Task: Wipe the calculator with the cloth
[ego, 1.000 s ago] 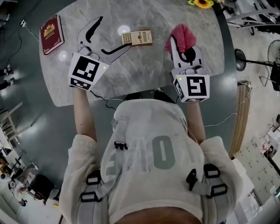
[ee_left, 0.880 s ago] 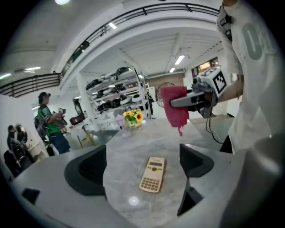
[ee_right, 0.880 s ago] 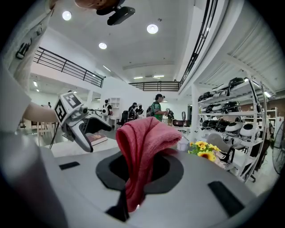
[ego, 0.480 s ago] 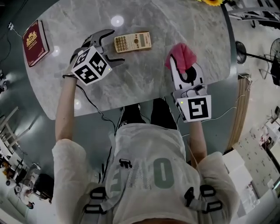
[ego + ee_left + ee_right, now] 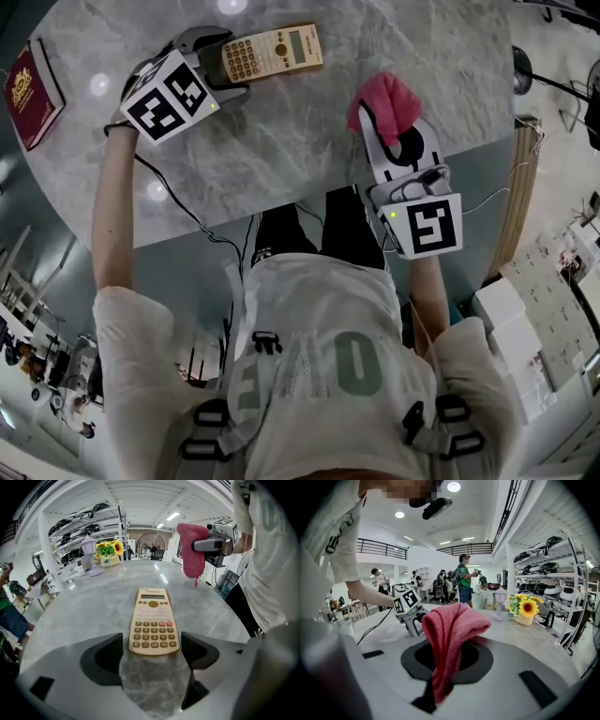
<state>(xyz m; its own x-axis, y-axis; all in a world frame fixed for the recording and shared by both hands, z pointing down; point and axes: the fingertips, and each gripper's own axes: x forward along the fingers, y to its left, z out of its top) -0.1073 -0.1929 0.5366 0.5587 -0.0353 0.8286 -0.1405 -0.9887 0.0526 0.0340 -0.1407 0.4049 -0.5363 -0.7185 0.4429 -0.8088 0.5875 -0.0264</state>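
The calculator (image 5: 272,54) lies flat on the desk (image 5: 309,141), and your left tool (image 5: 153,651) has just dropped around its keypad end, jaws narrowing but not yet gripping, while your right tool (image 5: 394,108) pinches the cloth (image 5: 386,94), ready to wipe.

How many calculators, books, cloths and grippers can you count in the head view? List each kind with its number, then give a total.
calculator: 1
book: 1
cloth: 1
grippers: 2, the left gripper and the right gripper
Total: 5
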